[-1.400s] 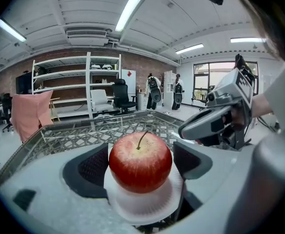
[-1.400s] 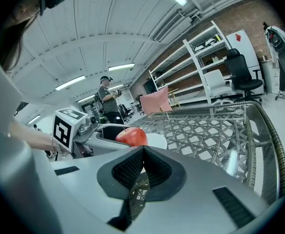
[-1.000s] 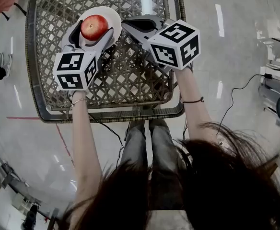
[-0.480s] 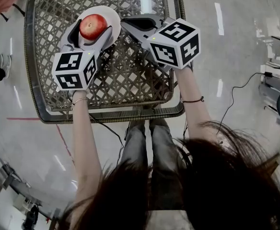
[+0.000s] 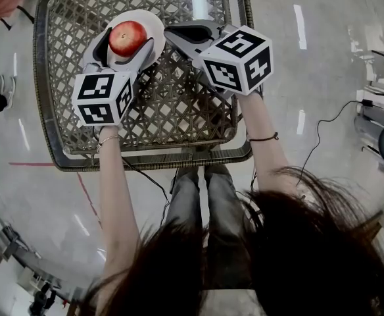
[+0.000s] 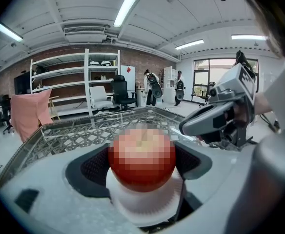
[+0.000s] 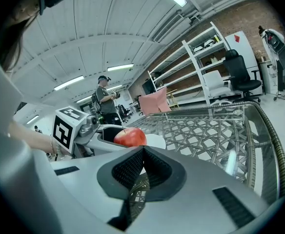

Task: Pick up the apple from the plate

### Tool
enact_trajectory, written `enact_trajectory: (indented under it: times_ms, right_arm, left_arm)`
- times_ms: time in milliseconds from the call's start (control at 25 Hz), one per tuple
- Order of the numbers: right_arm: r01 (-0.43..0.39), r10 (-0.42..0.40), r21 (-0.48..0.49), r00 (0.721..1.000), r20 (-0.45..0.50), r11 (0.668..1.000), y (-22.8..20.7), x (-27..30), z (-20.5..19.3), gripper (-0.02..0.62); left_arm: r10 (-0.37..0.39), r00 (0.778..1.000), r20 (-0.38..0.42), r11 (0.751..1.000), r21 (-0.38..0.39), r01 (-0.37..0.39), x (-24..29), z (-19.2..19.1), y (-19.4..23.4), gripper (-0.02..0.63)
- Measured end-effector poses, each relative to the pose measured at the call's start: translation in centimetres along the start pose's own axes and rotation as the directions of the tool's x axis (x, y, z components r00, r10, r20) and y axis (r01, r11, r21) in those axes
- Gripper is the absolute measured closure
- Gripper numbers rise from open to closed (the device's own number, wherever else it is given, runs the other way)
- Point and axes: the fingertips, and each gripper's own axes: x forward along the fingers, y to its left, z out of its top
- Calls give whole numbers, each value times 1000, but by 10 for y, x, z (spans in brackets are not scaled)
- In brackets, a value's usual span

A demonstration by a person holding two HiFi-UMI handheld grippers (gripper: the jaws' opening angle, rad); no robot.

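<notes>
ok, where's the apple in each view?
Head view: apple upper left, on the white plate.
Left gripper view: apple low centre, under a mosaic patch.
Right gripper view: apple left of centre, small.
Shared landmark: the white plate under it.

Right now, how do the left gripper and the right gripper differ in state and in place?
The left gripper has its jaws apart, closed on the apple; the right gripper has its jaws shut together on nothing. The left gripper is over the plate; the right gripper is over the woven table beside it. Both are grey.
</notes>
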Motion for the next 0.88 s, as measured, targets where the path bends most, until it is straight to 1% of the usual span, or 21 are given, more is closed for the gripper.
enact_trajectory:
  times_ms: [480,880]
  right_arm:
    - [-3,3,-6,1000,-11,1000,4,-4,8,586]
    - [0,0,-8,1000,-9,1000,13,-17,28,586]
  left_arm:
    - [-4,1000,20,1000,-31,5,-7,13,-4,198]
    - [1,999,38,998,-68,1,-26,32,-10,198]
